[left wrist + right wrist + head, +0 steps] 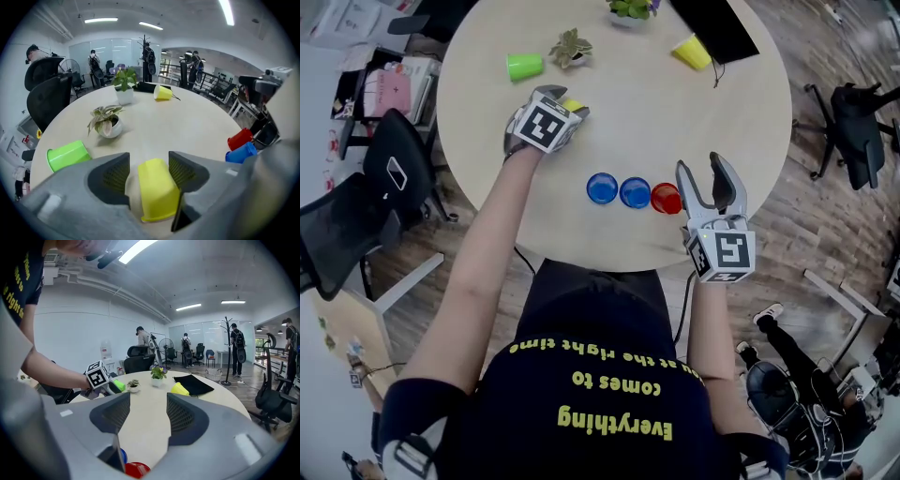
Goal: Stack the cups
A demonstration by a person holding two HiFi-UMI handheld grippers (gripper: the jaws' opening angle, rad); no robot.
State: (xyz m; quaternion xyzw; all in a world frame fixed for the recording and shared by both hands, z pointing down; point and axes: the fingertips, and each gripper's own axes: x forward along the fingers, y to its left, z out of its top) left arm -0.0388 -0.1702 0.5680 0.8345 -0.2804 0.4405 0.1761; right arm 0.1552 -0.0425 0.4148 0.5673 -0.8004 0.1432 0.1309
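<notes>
A yellow cup (573, 105) (157, 190) lies on its side on the round table (712, 122), between the jaws of my left gripper (569, 101) (149, 158). Those jaws are open, with a gap showing at the left pad. Two blue cups (601, 188) (635, 192) and a red cup (666, 198) stand in a row near the front edge. My right gripper (701, 167) (148, 401) hovers open and empty just right of the red cup (136, 469). A green cup (525, 66) (67, 155) and a second yellow cup (692, 52) (162, 93) lie on their sides farther back.
Two small potted plants (571, 47) (630, 9) and a black flat item (712, 26) sit at the far side of the table. Office chairs (389, 169) (858, 122) stand around it. People stand in the background of both gripper views.
</notes>
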